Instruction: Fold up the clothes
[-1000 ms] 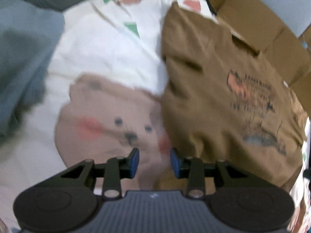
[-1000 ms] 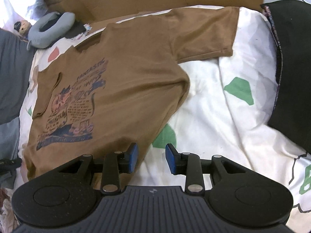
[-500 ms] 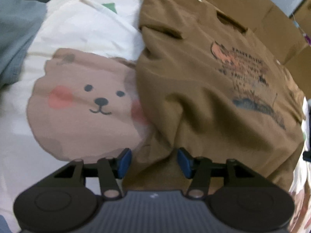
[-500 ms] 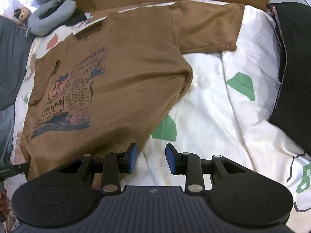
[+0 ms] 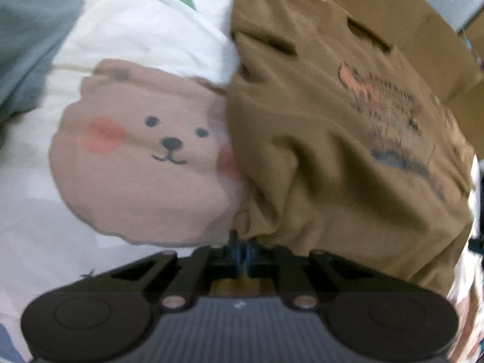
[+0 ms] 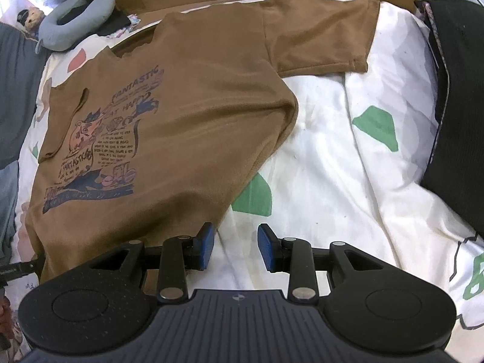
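Left wrist view: left tool [image 5: 242,252] just closed, pinching hem corner of soft brown cotton T-shirt [image 5: 332,151] spread on white printed bed quilt [image 6: 348,157]. Right tool [image 6: 235,248] part open, empty, beside opposite hem. Light, limp; best gripped at corners.

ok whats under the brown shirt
The brown shirt lies on a white quilt printed with green patches and a bear face. The shirt's edge overlaps the bear's cheek; whatever print lies beneath the rest is covered.

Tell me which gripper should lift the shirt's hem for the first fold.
Left. The left gripper is shut on the shirt at its hem corner; the right gripper is open over the quilt, beside the hem.
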The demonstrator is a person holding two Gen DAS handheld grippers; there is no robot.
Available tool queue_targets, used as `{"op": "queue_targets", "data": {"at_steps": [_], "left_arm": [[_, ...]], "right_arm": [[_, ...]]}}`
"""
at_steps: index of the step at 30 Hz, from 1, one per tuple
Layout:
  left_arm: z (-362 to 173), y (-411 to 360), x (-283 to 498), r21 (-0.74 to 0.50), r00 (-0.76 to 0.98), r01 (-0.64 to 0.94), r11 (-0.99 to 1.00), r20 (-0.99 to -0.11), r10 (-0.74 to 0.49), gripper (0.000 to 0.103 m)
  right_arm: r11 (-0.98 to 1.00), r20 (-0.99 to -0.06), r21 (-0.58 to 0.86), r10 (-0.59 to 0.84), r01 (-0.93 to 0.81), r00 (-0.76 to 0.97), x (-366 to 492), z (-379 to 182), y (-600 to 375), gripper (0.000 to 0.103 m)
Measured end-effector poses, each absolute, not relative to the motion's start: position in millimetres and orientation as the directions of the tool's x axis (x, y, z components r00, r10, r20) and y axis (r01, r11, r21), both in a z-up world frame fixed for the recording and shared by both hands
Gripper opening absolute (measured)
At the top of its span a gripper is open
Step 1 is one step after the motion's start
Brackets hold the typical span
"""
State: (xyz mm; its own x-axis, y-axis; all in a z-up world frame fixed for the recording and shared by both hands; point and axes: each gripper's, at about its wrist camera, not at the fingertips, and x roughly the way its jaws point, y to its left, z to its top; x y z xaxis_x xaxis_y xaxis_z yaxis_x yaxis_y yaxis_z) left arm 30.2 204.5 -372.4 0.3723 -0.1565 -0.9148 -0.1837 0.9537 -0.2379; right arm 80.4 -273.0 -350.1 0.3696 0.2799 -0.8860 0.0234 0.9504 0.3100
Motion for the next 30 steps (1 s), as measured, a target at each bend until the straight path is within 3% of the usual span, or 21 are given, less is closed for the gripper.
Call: {"op": "queue_targets", "data": {"at_steps": [9,15,21,23,25,30], "left_arm": [[-295,217,17,-0.142,0.487,-0.251,0.958,-0.873,-0.002,0.003],[-284,220,18,-0.094,0.459,-0.285,0.954,-0.887,0.050,0.002],[-264,234,13,-0.067,0.518,-0.353,0.933,-0.845,0.135,0.001],[-261,232,18,-0.057,0.530,-0.341,0.938,-0.836,0.142,0.001],[-257,230,23,-0.051,0.543,-0.333,0.942,-0.827,0.147,0.001],[-246,228,41,-0.048,0.573,-0.310,0.949,-0.806,0.146,0.001]], "right_arm": [[0.941,-0.869,0.335,0.291,0.041,0.400,77,-347,-277,0.039],[0.934,-0.865,0.352,0.296,0.069,0.404,78,-352,-283,0.039],[0.926,-0.858,0.370,0.311,0.072,0.408,77,-354,-289,0.039],[0.909,-0.846,0.409,0.348,0.074,0.404,77,-357,-289,0.043],[0.890,-0.833,0.449,0.385,0.076,0.397,78,-362,-287,0.052],[0.858,-0.802,0.512,0.459,0.046,0.382,86,-376,-268,0.054]]}}
